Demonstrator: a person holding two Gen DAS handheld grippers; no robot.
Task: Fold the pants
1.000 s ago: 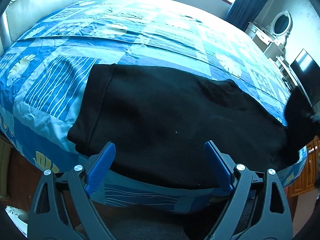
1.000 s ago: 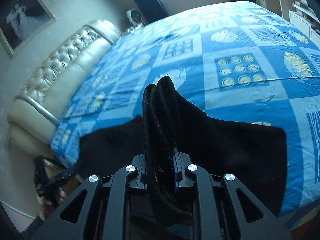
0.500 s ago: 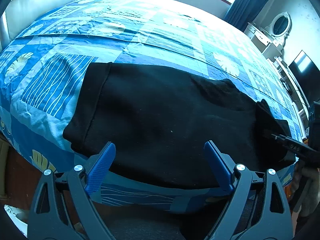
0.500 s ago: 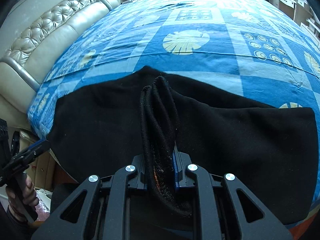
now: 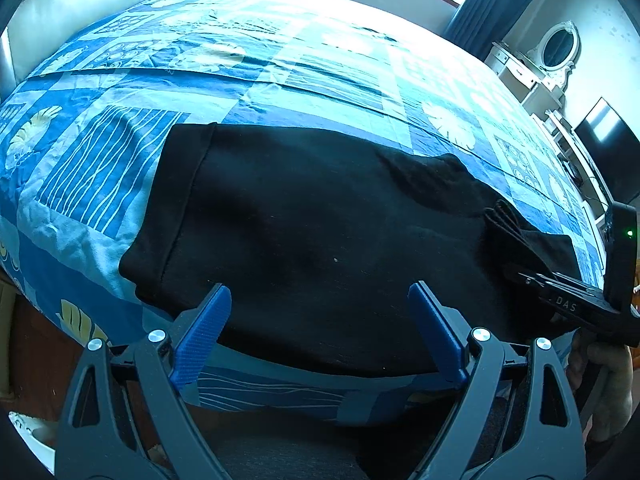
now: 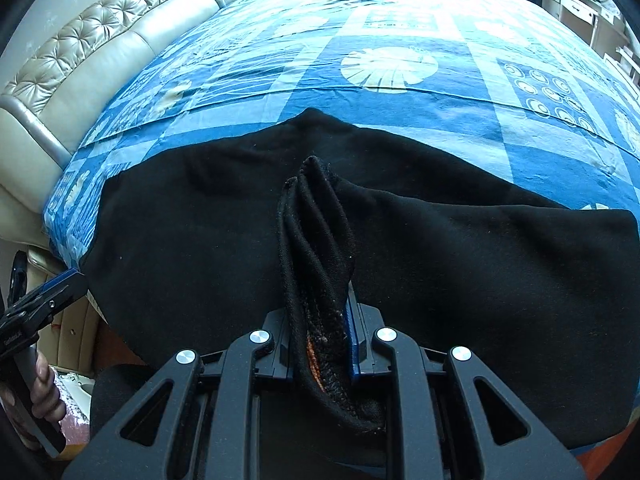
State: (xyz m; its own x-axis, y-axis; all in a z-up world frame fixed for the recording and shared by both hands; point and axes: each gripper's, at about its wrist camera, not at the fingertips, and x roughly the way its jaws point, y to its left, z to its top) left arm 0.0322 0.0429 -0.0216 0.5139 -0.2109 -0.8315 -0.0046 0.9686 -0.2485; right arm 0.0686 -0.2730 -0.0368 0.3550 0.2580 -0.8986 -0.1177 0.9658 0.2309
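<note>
Fuzzy black pants — bunched ridge pinched in right gripper.

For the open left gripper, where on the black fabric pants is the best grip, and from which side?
Probably the near-left corner of the black fabric pants, at the folded cuff band by the bed edge. The left gripper hangs open just above the near hem; coming down from the near side should let its pads straddle that layered edge.
</note>
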